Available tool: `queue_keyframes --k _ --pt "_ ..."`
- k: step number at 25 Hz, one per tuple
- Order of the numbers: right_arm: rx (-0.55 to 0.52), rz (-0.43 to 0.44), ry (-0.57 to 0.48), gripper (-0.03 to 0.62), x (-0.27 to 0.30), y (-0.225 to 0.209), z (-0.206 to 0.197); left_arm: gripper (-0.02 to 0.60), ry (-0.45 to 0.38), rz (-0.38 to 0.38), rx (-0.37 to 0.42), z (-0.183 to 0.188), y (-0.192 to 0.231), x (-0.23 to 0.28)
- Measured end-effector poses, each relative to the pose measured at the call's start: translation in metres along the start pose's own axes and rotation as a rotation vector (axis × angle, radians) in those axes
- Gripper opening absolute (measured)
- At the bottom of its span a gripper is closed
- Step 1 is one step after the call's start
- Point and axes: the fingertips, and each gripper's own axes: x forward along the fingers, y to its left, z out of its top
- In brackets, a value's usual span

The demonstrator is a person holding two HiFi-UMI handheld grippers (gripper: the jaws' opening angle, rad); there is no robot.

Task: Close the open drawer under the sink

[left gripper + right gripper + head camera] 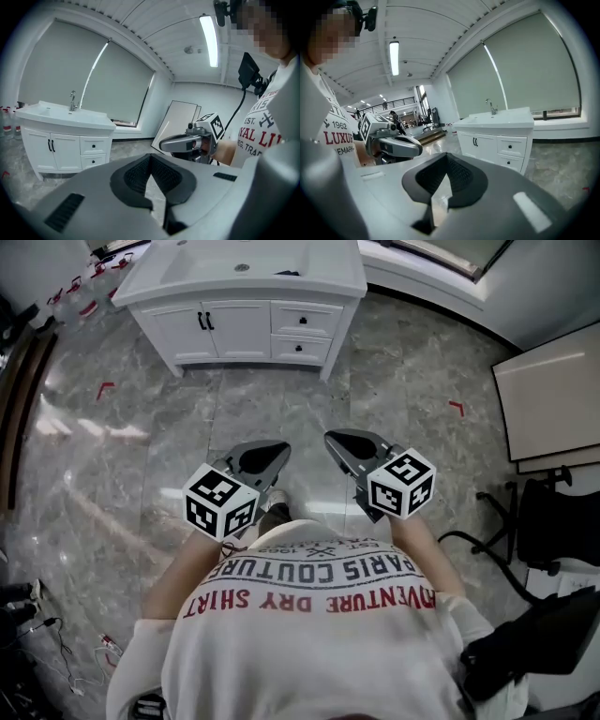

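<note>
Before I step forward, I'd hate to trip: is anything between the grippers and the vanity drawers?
Nothing visible: only bare floor lies between the left gripper, the right gripper and the vanity drawers.

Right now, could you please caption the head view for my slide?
Shut and empty, the left gripper and right gripper hover above the marble floor, facing the white sink cabinet.

The only legible print stands on the person's shirt [309, 634]. In the head view it reads, upside down, "PARIS COUTURE" in dark letters and "VENTURE DRY SHIRT" in red. The right gripper view shows "1962" and "LUXUR"; the left gripper view shows "EST."
</note>
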Motion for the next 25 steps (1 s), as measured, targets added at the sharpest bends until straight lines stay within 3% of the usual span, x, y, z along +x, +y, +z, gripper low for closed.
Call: queue_keyframes --k 6,12,17,25 --pt "0.008 -0.001 -0.009 0.002 -0.105 0.072 -0.073 0.000 -0.002 -0.019 0.012 -0.057 -0.122 -0.028" --pt "-0.015 0.028 -0.015 0.002 -0.174 0.139 -0.096 0.000 0.010 -0.030 0.030 -0.081 -0.212 -0.061" --pt "-0.007 0.030 -0.024 0.002 -0.203 0.165 -0.101 0.000 0.010 -0.023 0.045 -0.081 -0.247 -0.078" --pt "-0.032 0.000 -0.025 0.002 -0.220 0.178 -0.112 0.000 0.012 -0.002 0.051 -0.091 -0.268 -0.090"
